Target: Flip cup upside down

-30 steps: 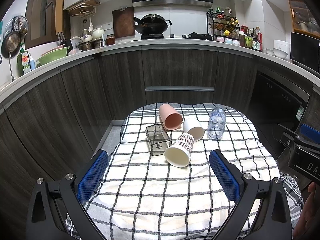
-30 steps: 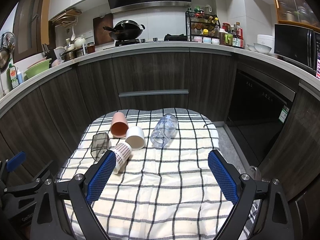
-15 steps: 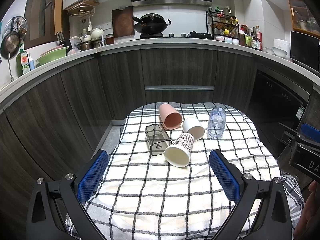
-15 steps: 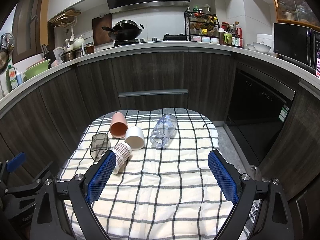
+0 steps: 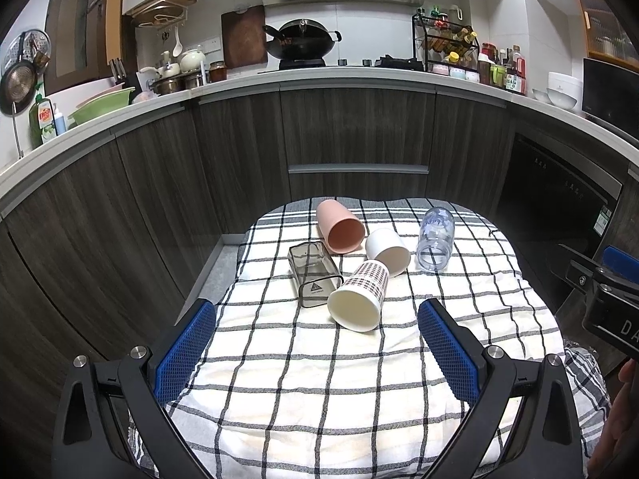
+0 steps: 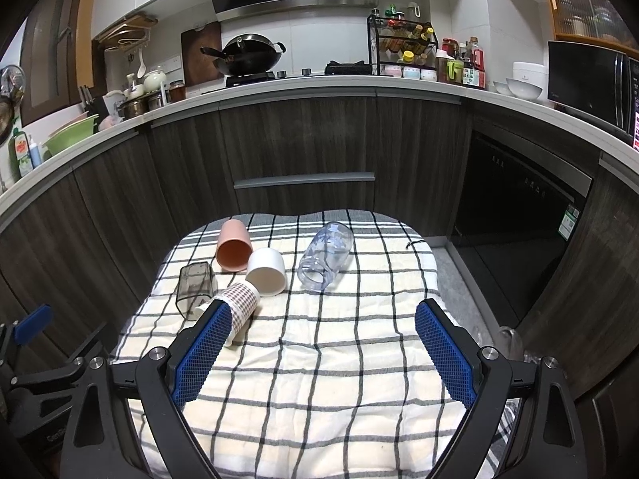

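Several cups lie on their sides on a checked cloth: a pink cup (image 5: 339,227) (image 6: 233,244), a white cup (image 5: 387,250) (image 6: 266,270), a clear plastic cup (image 5: 436,238) (image 6: 325,254), a smoky square cup (image 5: 313,273) (image 6: 193,282) and a patterned paper cup (image 5: 359,295) (image 6: 241,299). My left gripper (image 5: 315,353) is open, hovering short of the paper cup. My right gripper (image 6: 321,353) is open too, nearer than the cups; its left finger hides the paper cup's mouth. Neither holds anything.
The checked cloth (image 5: 319,379) (image 6: 319,359) covers a small table that dark cabinets (image 5: 359,139) surround. The other gripper shows at the right edge (image 5: 611,291) of the left wrist view and at the left edge (image 6: 36,351) of the right wrist view. A hand (image 5: 615,419) is at lower right.
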`<state>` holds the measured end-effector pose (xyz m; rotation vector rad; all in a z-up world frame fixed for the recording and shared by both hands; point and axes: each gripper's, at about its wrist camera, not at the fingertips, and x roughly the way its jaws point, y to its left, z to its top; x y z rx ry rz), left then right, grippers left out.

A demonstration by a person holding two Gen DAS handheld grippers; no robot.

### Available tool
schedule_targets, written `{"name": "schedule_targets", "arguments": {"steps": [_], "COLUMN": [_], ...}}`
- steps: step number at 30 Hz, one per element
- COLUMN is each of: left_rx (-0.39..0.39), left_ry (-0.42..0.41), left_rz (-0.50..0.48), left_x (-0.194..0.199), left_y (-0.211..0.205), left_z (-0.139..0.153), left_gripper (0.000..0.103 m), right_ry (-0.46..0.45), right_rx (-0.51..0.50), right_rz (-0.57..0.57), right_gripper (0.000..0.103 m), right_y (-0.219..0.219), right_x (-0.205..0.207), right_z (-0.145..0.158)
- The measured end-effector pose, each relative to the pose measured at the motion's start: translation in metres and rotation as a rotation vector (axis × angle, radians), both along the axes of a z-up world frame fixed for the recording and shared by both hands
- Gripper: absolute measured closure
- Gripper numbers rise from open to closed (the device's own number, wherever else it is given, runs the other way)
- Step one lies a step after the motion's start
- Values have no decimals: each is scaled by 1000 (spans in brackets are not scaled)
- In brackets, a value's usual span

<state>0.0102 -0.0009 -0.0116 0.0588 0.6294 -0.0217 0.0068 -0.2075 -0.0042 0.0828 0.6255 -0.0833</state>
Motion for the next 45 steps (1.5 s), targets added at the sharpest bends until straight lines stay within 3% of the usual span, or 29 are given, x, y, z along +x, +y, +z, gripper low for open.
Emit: {"name": "schedule_targets", "arguments": {"steps": [18,26,36,40,45], "left_rx": [-6,5,66,92,124], "left_ry": [30,37,35,23,37], "left_rz": [2,8,37,49,64], "left_x": [15,41,106,137,186], "left_y": [-1,-7,-17,-20,-23], "left_z": [-8,-9,4,11,17], "left_gripper": [0,0,0,0,0], "right_ry": [38,101,298,421,555], "right_rx": [12,41,168,280,344], "right_rz": [-10,-5,-21,-38,-60], "right_gripper": [10,10,10,10,10], "right_y": [-4,-8,-39,-57,-62], "right_x": [17,39,136,188,242], "right_z": [-12,-24,-42,-60,-82]}}
